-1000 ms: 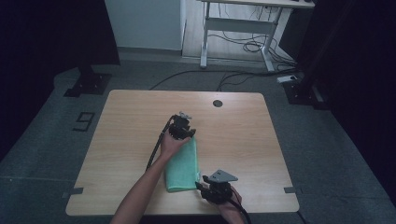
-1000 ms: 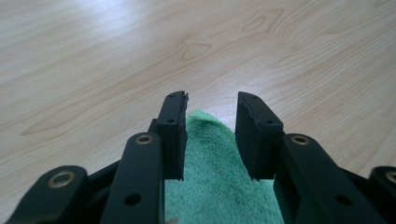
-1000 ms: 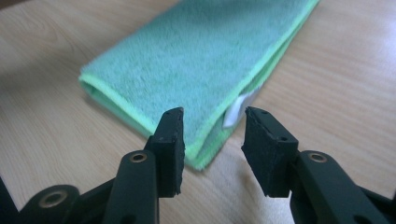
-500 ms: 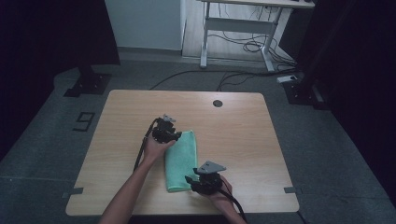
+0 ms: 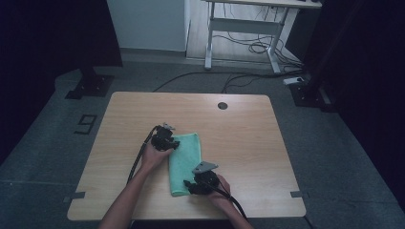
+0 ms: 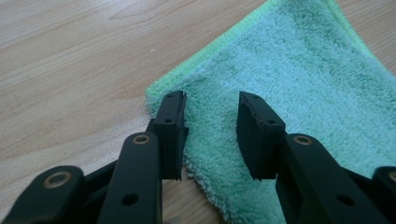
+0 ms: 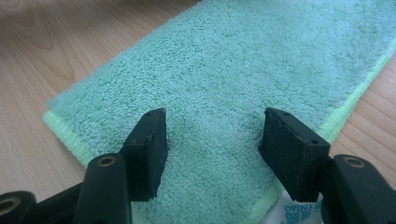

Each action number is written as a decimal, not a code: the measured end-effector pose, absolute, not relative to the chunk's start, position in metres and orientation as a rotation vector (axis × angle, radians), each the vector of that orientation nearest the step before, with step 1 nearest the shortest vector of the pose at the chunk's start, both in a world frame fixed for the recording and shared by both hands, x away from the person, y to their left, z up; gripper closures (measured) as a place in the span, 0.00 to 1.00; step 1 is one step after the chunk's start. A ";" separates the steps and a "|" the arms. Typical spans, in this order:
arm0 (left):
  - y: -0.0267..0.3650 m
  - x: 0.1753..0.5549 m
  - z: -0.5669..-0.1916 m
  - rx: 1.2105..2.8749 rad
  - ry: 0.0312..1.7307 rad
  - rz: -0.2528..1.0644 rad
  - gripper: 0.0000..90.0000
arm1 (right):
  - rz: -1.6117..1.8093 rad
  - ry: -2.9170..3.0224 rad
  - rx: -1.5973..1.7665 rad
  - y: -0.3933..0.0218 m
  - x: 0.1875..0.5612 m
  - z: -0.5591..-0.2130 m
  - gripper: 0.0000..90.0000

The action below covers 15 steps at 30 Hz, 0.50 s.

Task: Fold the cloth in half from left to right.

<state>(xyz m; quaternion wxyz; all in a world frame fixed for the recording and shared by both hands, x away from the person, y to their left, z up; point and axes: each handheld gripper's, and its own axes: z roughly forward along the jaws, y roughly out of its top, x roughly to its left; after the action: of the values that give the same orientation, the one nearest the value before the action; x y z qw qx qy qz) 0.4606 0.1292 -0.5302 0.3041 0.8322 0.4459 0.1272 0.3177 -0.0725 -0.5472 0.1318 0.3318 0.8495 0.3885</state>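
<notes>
High view: folded green towel [image 5: 185, 162] flat near table [image 5: 248, 138] middle, left gripper [image 5: 168, 141] at far-left corner, right gripper [image 5: 191, 183] at near edge. Soft, light, limp; best pinched at corners. Nothing nearby blocking.

Left gripper view: jaws parted, gripping nothing, over towel [image 6: 299, 79] corner.

Right gripper view: jaws just opened wider, towel [image 7: 233, 70] beneath, unpinched; white label [image 7: 299, 212] at hem.

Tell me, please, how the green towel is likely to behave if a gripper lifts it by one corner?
The towel looks like soft, fluffy terry folded into a flat strip, so it would probably droop and unfold rather than stay stiff. It seems thin and likely light. Its fuzzy pile should give the left gripper good grip, so slipping seems unlikely.
</notes>
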 end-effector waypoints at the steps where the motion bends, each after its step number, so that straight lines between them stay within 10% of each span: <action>1: 0.129 0.461 -0.530 2.204 1.180 0.336 0.70 | 1.127 2.466 0.965 -0.073 0.318 -0.547 0.45; 15: 0.108 0.465 -0.533 2.186 1.148 0.322 0.71 | 1.103 2.421 0.994 -0.090 0.313 -0.549 0.50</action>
<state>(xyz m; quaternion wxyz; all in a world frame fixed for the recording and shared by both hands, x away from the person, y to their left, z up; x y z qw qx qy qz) 0.4654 0.1080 -0.5331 0.3199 0.8318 0.4367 0.1225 0.3133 -0.0902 -0.5487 0.1504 0.3459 0.8428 0.3840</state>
